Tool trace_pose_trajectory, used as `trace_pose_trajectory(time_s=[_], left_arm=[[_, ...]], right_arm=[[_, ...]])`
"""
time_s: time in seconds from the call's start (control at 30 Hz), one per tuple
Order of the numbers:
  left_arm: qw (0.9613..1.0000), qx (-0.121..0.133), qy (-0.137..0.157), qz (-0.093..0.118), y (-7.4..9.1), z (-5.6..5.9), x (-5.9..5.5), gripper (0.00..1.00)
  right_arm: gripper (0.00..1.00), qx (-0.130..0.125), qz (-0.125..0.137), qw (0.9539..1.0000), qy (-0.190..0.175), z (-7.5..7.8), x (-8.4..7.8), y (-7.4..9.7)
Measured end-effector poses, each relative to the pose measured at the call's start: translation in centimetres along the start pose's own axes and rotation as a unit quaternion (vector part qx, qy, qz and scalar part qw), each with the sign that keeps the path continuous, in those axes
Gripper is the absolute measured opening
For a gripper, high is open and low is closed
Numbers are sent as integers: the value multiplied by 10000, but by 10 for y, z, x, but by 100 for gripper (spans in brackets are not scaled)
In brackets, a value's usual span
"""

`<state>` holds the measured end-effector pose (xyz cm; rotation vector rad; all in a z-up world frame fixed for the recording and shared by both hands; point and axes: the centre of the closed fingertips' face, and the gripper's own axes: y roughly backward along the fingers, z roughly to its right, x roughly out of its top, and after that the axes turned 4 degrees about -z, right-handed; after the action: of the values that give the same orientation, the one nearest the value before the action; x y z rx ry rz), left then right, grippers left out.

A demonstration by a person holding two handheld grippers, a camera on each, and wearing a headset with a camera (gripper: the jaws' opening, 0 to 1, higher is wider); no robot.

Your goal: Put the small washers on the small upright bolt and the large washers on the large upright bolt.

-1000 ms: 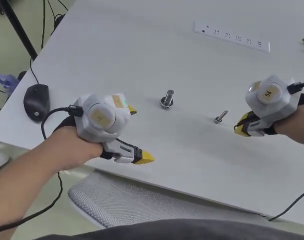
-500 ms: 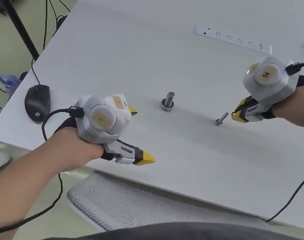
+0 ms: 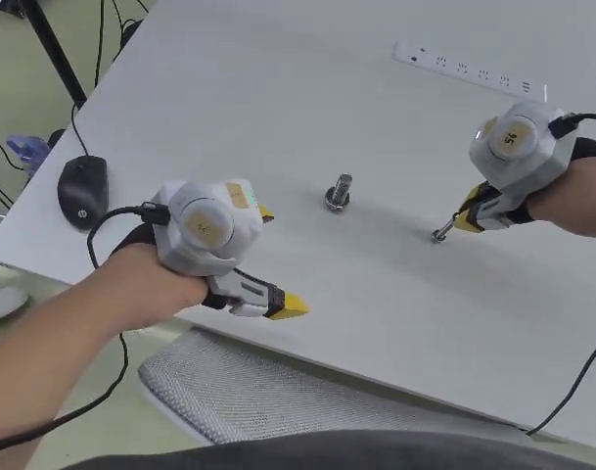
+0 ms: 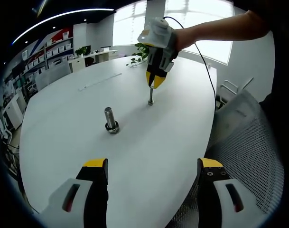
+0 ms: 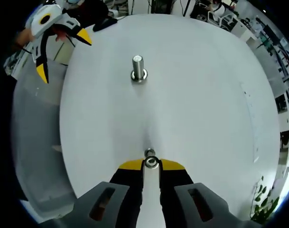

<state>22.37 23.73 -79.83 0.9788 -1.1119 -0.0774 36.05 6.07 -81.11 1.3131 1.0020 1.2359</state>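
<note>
The right tongs are pinching almost shut on a tiny shiny ring. I judge it to be a small washer, though it is too small to be sure. The tongs are hanging right over the small upright bolt, which is standing on the bench at centre right of the head view. The bolt's long axis is pointing straight up at the tips, so the coming move is turning on one thing: lining the ring's hole with the bolt's top and lowering along that axis.

The left tongs are gaping wide, holding nothing, hovering by the bench's near edge at lower left — well apart from the small bolt.

The large upright bolt is standing at frame centre, with what looks like a large washer lying round its foot.
</note>
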Motion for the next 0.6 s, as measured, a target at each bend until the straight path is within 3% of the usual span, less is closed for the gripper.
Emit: trace_pose_trajectory(time_s=[0.6], left_arm=[[10000, -16, 52, 7, -4, -5, -3, 75]], right_arm=[[12, 105, -125, 9998, 65, 3, -2, -18]])
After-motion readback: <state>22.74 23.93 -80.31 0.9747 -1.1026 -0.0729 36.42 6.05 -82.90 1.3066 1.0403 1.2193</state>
